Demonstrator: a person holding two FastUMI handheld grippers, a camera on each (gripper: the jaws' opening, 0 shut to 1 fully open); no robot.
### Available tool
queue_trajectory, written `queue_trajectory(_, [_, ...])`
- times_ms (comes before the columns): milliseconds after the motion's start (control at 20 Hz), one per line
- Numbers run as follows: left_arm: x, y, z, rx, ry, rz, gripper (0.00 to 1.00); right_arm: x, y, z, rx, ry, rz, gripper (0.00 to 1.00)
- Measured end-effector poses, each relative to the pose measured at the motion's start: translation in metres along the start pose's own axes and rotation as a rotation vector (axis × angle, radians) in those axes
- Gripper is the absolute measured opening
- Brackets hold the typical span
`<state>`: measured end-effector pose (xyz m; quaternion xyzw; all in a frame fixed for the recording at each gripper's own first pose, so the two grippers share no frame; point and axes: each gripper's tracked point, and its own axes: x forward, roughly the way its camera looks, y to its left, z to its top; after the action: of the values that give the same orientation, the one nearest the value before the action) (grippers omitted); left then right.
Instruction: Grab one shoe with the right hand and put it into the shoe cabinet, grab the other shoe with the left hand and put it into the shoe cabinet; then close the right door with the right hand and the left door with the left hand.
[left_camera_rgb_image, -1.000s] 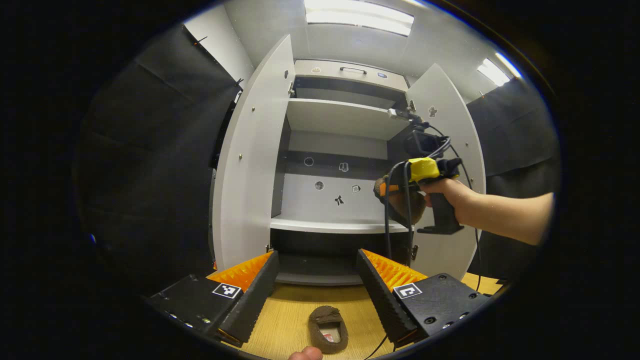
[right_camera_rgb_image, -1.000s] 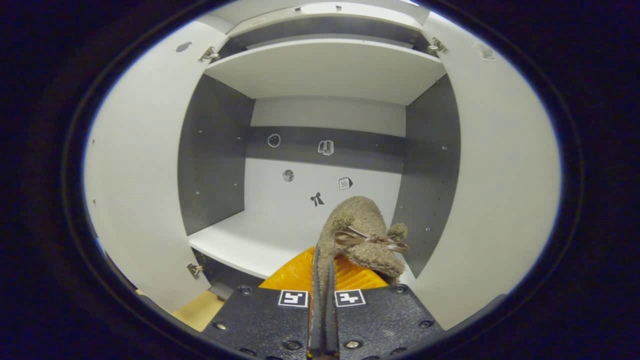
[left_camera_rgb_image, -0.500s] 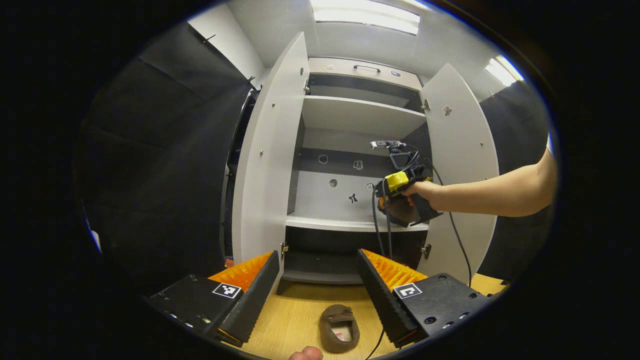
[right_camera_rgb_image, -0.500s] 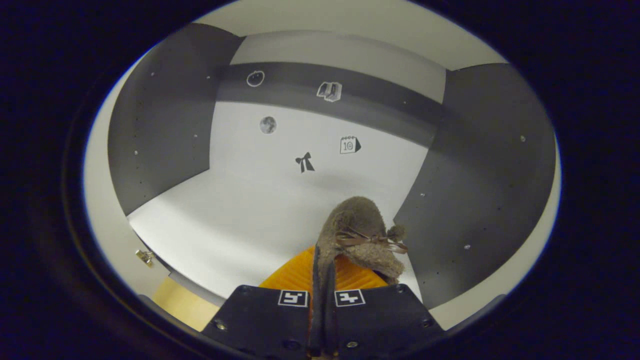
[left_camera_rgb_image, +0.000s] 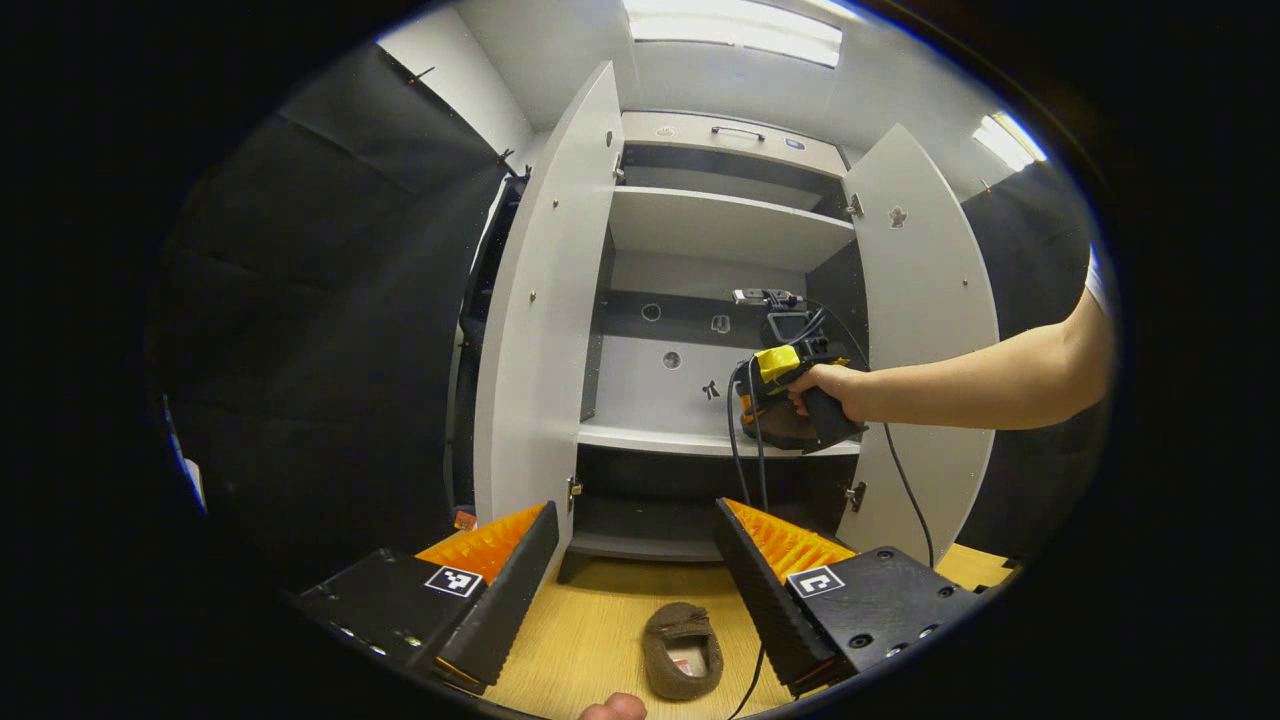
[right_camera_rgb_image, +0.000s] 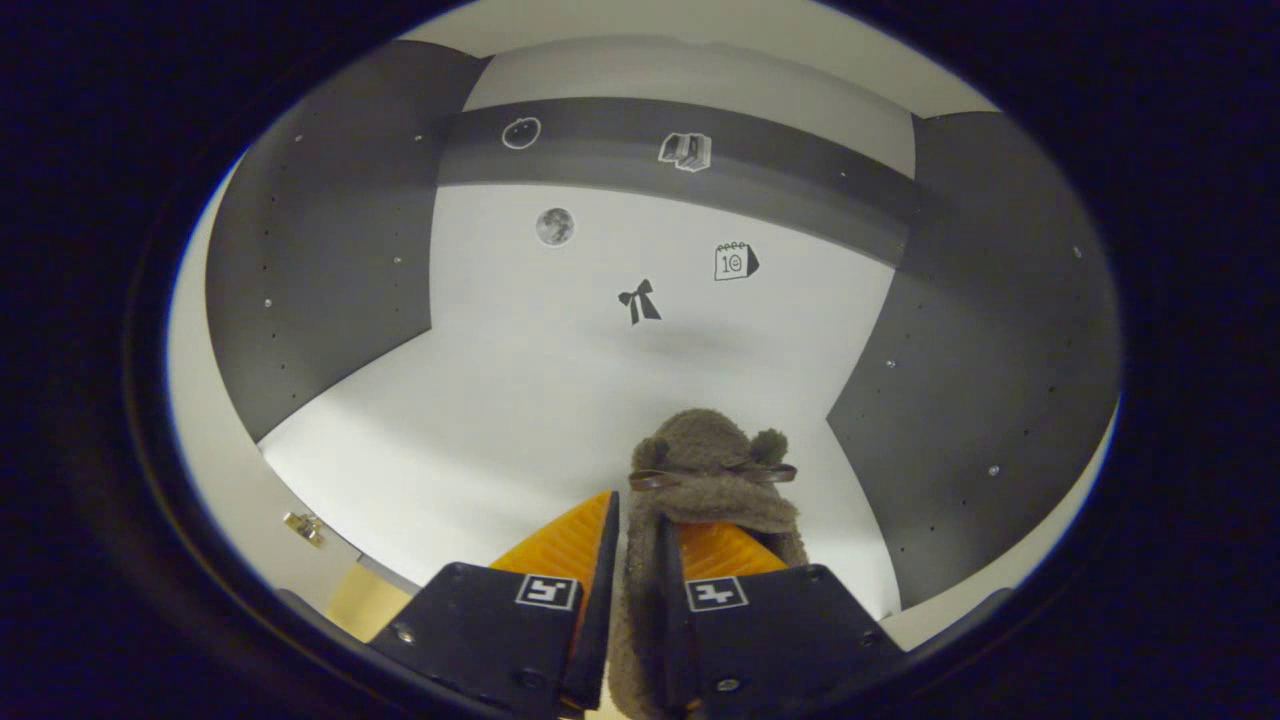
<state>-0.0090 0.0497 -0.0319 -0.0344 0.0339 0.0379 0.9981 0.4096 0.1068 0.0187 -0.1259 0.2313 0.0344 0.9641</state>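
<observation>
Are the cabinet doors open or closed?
Open. The left door and right door both swing outward, showing the cabinet's shelves inside.

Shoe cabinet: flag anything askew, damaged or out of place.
Nothing stands out. The shoe cabinet has both doors open and level shelves. One shoe sits between the right gripper fingers over the middle shelf; the other shoe waits on the floor.

We see a fuzzy brown shoe (right_camera_rgb_image: 712, 480) with a thin brown bow, a second brown shoe (left_camera_rgb_image: 683, 650) on the yellowish wood-grain floor (left_camera_rgb_image: 590, 640), and a white cabinet (left_camera_rgb_image: 545, 300) with dark grey inner walls.
</observation>
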Motion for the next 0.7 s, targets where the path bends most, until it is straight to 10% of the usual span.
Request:
queue_trajectory(300, [0.003,-0.003,0.005,-0.029,-0.012,-0.024,0.95,-0.042,0.003,0.006,-0.013,-0.054,0.05,0.84])
queue_trajectory(700, [0.0,-0.01,-0.003,-0.038,0.016,-0.061,0.99,-0.165,0.001,0.003,0.012,-0.331,0.101,0.96])
